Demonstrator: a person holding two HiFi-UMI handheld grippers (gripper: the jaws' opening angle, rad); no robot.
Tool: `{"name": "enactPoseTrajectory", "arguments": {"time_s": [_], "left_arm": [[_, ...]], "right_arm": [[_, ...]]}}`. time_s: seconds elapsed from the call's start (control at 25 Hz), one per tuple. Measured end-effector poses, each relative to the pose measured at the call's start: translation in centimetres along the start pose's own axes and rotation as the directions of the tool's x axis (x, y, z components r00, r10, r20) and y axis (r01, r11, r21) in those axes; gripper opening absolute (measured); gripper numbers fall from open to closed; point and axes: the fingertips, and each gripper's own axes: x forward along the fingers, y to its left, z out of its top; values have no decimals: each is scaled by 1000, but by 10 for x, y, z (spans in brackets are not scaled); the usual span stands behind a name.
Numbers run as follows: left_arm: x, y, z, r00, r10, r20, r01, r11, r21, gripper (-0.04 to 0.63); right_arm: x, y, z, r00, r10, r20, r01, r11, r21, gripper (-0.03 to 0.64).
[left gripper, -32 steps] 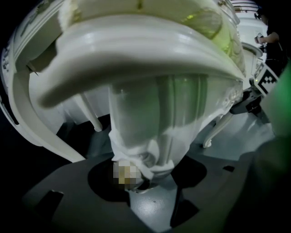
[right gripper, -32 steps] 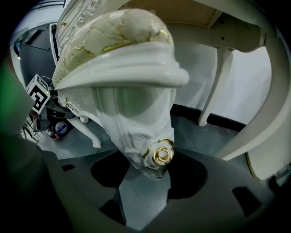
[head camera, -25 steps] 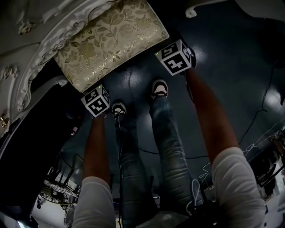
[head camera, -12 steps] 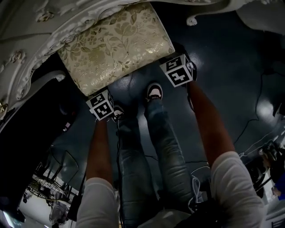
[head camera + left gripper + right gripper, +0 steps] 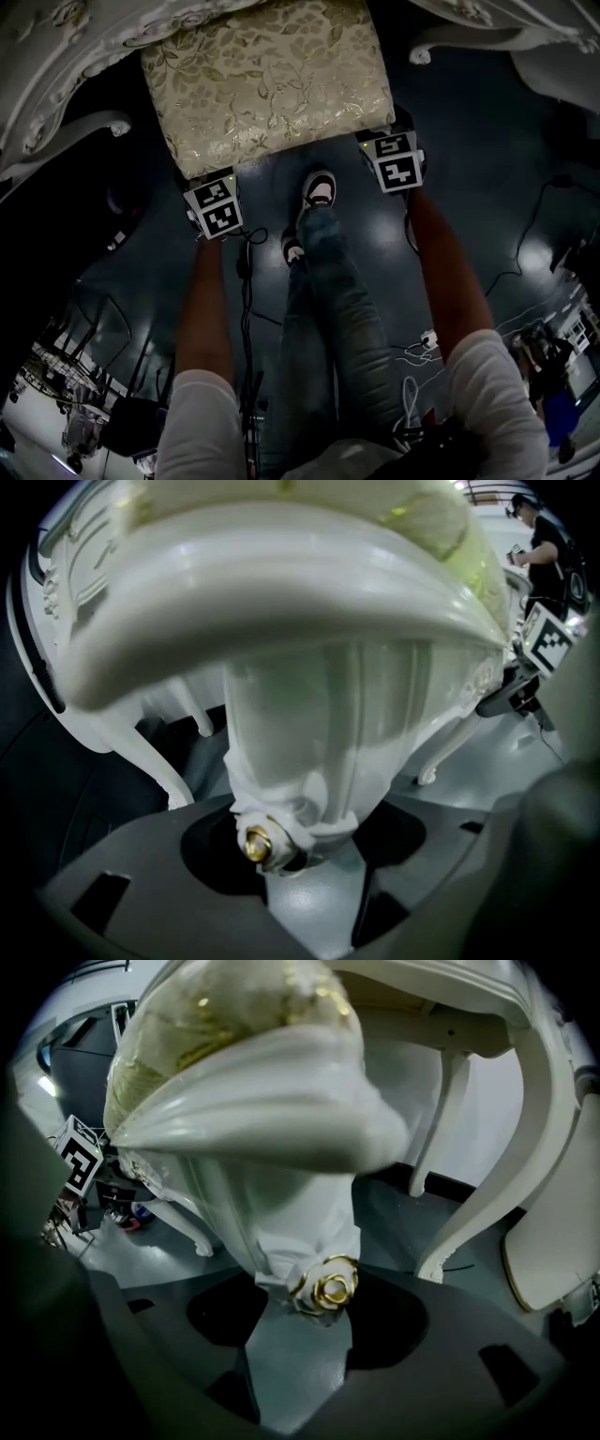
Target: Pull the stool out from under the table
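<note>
White carved table (image 5: 56,37) overhangs the far side of the gold-brocade stool (image 5: 267,80), its long axis lying across the head view, one long side facing the person. The left gripper (image 5: 295,860) and right gripper (image 5: 314,1321) each clamp a near corner leg.

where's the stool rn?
Head view, top centre: the stool, its far edge under the white table rim. The left gripper is at its near left corner, the right gripper at its near right corner.
</note>
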Motion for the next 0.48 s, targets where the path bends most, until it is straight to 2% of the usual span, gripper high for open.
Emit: {"name": "enactPoseTrajectory", "arguments": {"time_s": [0.28, 0.48], "left_arm": [[1, -4, -2, 1000, -22, 3, 22, 1000, -18, 272], [3, -1, -2, 999, -11, 33, 12, 1000, -16, 272]], "right_arm": [[-7, -2, 1, 1000, -14, -4, 14, 1000, 6, 242], [-2, -1, 4, 999, -18, 35, 18, 1000, 6, 242]]}}
